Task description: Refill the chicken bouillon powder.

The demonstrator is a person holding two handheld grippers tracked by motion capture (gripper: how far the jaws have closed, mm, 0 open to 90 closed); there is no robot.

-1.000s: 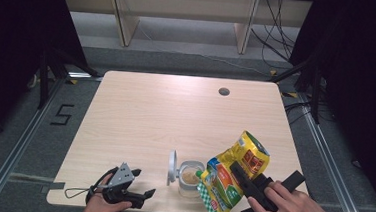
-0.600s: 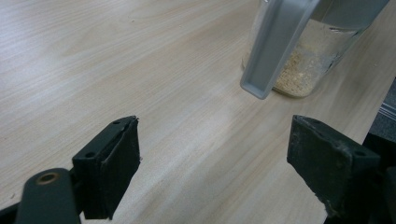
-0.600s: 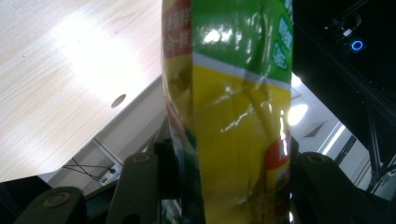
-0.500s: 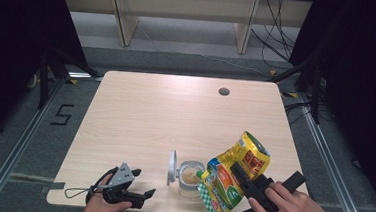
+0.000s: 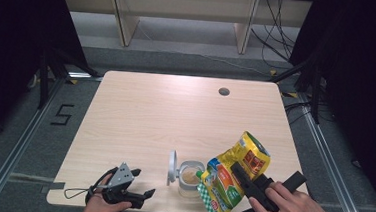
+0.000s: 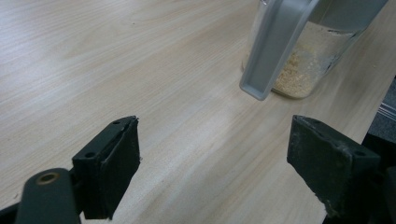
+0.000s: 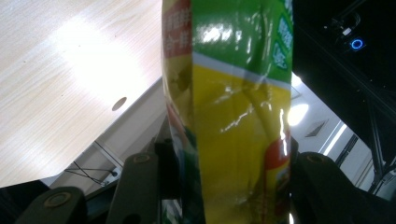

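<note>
Right gripper (image 5: 243,182) is clamping the snack bag (image 5: 233,177) mid-body, jaws partly closed on it from both sides; in the right gripper view the bag (image 7: 233,116) is standing between the two black jaws, its film bulging past them. Bag is being held tilted, low end angled down toward the jar (image 5: 189,179), probably so the contents are sliding out into it. It is hanging just above and beside the jar mouth; whether it is touching the rim I can't tell.

Left gripper (image 5: 129,189) is resting at the near table edge, jaws spread wide, nothing between them, pointing at the jar (image 6: 308,60) but well short of it. Likely waiting to steady the jar or shut the lid.

Jar is sitting near the front edge of the table (image 5: 165,114), between the two grippers. Clear cylinder, pale grainy crumbs filling the bottom. Grey lid (image 5: 172,166) is hinged open, standing upright on the jar's left side, smooth plastic.

Bag: glossy crinkled film, yellow and green print with red patches, creases catching glare. Table: light wood-grain laminate, matte, round cable hole (image 5: 223,91) near the far side.
</note>
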